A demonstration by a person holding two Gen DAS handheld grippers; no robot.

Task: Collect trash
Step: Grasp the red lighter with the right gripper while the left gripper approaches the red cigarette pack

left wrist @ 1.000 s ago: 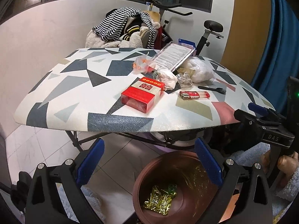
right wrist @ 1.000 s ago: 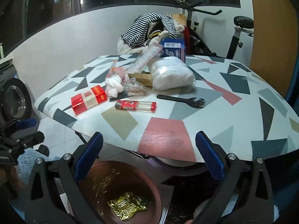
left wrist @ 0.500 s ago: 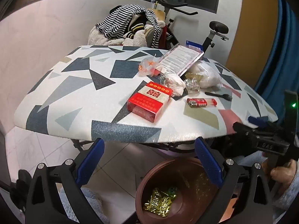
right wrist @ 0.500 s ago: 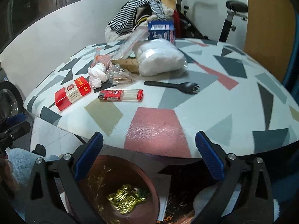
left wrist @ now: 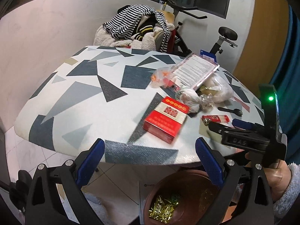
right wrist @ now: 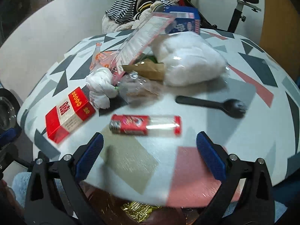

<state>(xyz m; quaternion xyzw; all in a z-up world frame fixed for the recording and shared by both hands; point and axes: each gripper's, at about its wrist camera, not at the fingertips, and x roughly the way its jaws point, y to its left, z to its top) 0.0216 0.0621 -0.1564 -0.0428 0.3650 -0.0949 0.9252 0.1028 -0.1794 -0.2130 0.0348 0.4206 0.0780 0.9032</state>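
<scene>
**Both tools spread wide at the counter's near edge**

Left tool [left wrist: 149, 157] of mine hangs with its blue-padded fingers [left wrist: 90, 164] well apart and nothing between them, just off the near rim of the patterned counter [left wrist: 78, 97]. Below it on the floor I see a brown bin [left wrist: 189, 193] with a gold wrapper [left wrist: 164, 207] lying inside. To the right, my other hand [left wrist: 277, 174] grips the right tool, seen side-on.

My right tool [right wrist: 150, 156] is likewise wide apart and holds nothing, hovering over the counter's front edge. Just beyond its fingers lies a red-and-clear lighter [right wrist: 145, 124] on its side. Left of that sits a red cigarette box [right wrist: 69, 113], flat on the counter and near the edge. A black plastic spork [right wrist: 211, 104] lies to the right, apart from the lighter.

Farther back I see a wadded white tissue [right wrist: 100, 89] touching a crinkled clear wrapper [right wrist: 136, 89], then a bulging bag of white stuffing [right wrist: 191, 61], with a clear printed packet [right wrist: 146, 39] leaning across the heap and a blue box [right wrist: 182, 21] behind. Beyond the counter, striped clothing [left wrist: 131, 22] is piled on a chair beside an exercise bike [left wrist: 224, 37].
</scene>
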